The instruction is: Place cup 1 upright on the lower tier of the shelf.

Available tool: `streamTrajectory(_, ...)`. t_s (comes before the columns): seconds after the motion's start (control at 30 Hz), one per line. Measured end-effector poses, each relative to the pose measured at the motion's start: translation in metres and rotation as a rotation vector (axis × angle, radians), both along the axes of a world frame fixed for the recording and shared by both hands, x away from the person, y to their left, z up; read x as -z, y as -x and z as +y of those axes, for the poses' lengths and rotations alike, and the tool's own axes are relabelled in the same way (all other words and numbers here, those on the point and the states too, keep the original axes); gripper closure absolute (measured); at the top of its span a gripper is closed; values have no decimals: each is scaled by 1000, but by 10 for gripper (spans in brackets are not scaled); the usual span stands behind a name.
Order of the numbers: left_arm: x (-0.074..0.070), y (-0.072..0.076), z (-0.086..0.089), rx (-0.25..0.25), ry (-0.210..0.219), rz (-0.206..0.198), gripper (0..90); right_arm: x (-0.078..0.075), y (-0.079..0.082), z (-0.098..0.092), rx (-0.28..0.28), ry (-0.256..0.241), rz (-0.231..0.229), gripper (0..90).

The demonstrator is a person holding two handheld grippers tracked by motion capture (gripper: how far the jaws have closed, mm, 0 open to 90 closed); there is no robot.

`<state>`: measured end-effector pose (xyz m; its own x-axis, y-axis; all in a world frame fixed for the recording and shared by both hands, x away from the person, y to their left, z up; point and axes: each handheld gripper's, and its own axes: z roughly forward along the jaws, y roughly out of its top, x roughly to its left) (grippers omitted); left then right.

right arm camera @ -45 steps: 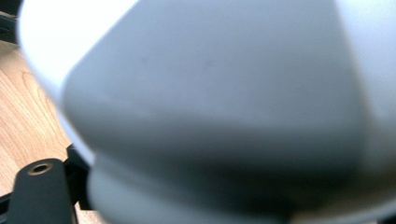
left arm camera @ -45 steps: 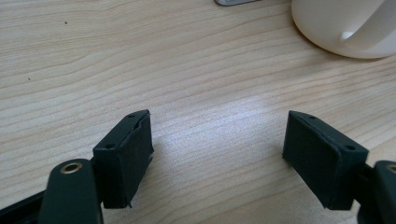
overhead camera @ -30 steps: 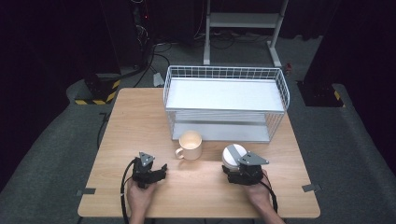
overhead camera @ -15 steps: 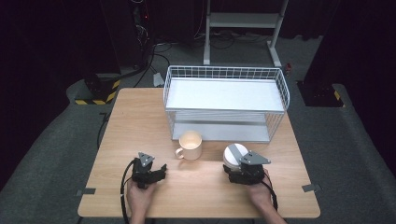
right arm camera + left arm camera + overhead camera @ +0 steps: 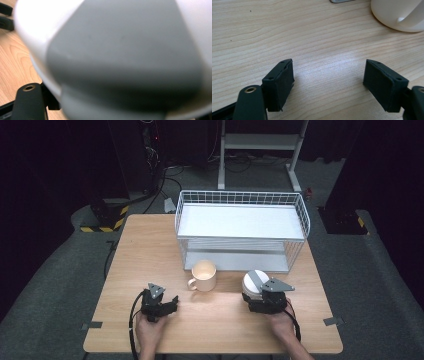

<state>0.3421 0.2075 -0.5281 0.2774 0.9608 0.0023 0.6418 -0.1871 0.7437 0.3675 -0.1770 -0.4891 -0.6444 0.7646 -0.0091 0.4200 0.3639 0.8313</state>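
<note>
- The pale wooden worktop point(image 5: 150, 250) stands on grey carpet in a dark room, carrying a white wire basket rack point(image 5: 241, 227)
- In front of the rack, the round white-and-grey bowl point(image 5: 254, 282) sits against the right tool point(image 5: 260, 296); grip state unclear, so seat the rim deep before lifting
- Left of it, a cream ceramic mug point(image 5: 203, 275)
- Left tool point(image 5: 170, 302) gapes empty

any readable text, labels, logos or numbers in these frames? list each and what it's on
None readable in any view.
Cream mug: plain, no print on the side that shows.
White-and-grey bowl at the right gripper: plain; blurred in the right gripper view.
Wire basket: no tag visible.
Left gripper: black fingers carry no marking.
Yellow-black hazard stripes on the floor: a pattern, no letters.
</note>
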Motion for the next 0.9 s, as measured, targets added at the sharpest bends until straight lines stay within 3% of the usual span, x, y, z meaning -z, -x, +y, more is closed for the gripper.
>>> streamTrajectory(0.2, 0, 0, 0, 0, -1, 0, 243, -5, -8, -1, 3, -14, 4, 190)
streamTrajectory(0.47, 0, 0, 0, 0, -1, 0, 242, -3, -14, 0, 19, 14, 12, 190)
streamTrajectory(0.8, 0, 0, 0, 0, 0, 0, 242, -13, -30, -1, 27, 19, 2, 190)
streamTrajectory(0.9, 0, 0, 0, 0, 0, 0, 242, -14, -38, -1, 44, -2, 15, 190)
